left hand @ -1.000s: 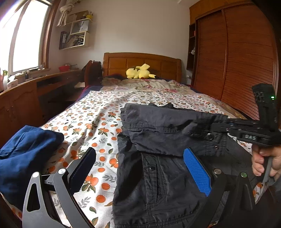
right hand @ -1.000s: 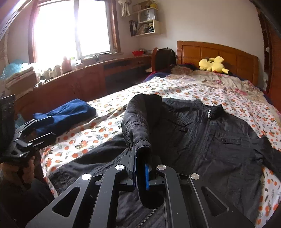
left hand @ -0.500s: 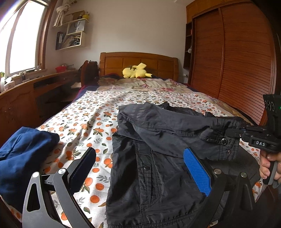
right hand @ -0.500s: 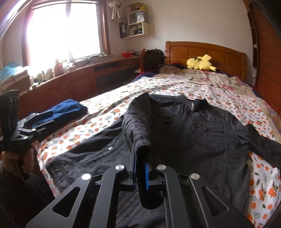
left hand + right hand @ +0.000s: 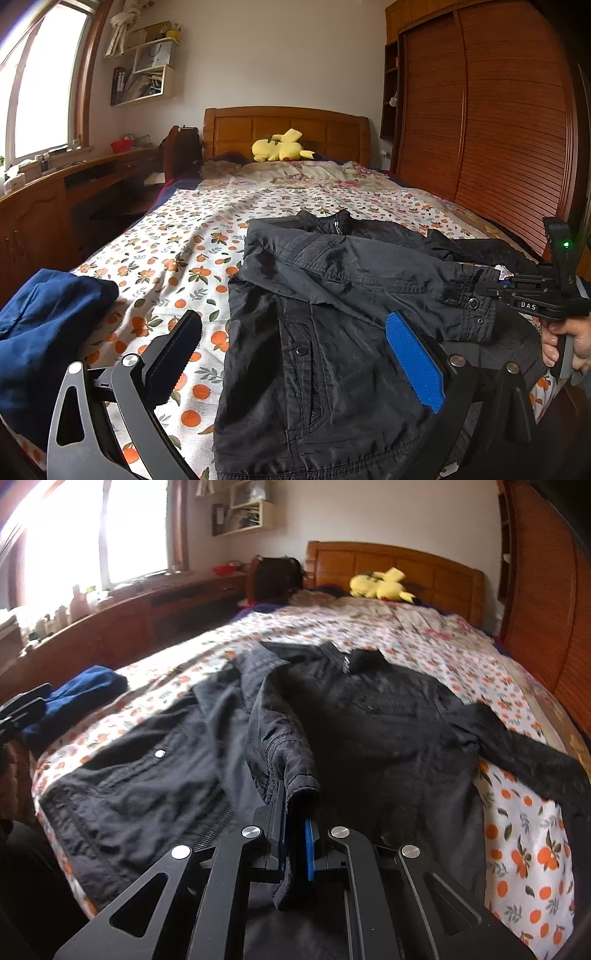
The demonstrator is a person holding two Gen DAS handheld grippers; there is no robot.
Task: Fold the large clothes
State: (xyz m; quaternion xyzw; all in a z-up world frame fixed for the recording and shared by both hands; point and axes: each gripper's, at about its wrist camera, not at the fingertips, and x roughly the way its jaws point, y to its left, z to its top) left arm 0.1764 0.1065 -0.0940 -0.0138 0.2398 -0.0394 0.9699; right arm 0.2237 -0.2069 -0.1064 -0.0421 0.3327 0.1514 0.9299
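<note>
A large black jacket lies spread on the bed, collar toward the headboard; it also shows in the right wrist view. My right gripper is shut on the cuff of the jacket's left sleeve, which is drawn across the jacket's front. In the left wrist view the right gripper holds that cuff at the right. My left gripper is open and empty, just above the jacket's near hem.
A folded blue garment lies at the bed's near left corner. A yellow plush toy sits by the wooden headboard. A wooden desk runs along the left and a wardrobe along the right.
My right gripper has carried the sleeve cuff further right and lower across the jacket's front. The left gripper stays open in about the same place.
</note>
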